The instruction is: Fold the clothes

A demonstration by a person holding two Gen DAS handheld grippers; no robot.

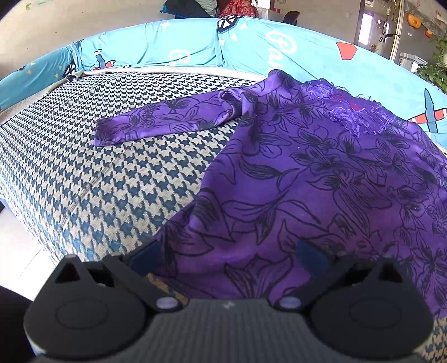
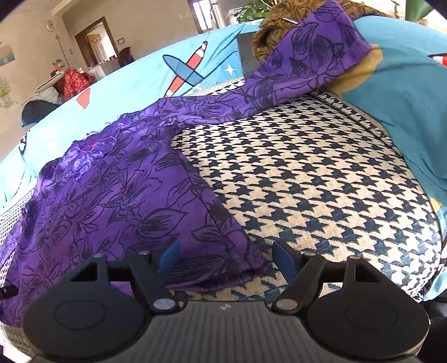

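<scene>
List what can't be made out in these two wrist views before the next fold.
- Purple top: bottom hem, left wrist view, hidden behind the left hand-held gripper.
- Its right sleeve: cuff, right wrist view, cut off by the top edge.
- Brown garment: mostly hidden behind that sleeve.

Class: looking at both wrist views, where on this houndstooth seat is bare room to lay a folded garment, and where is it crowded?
Free: houndstooth cushion left of the purple floral-print dress, below its sleeve; also the patch between dress and turquoise cover. Crowded: the middle, under the dress.
</scene>
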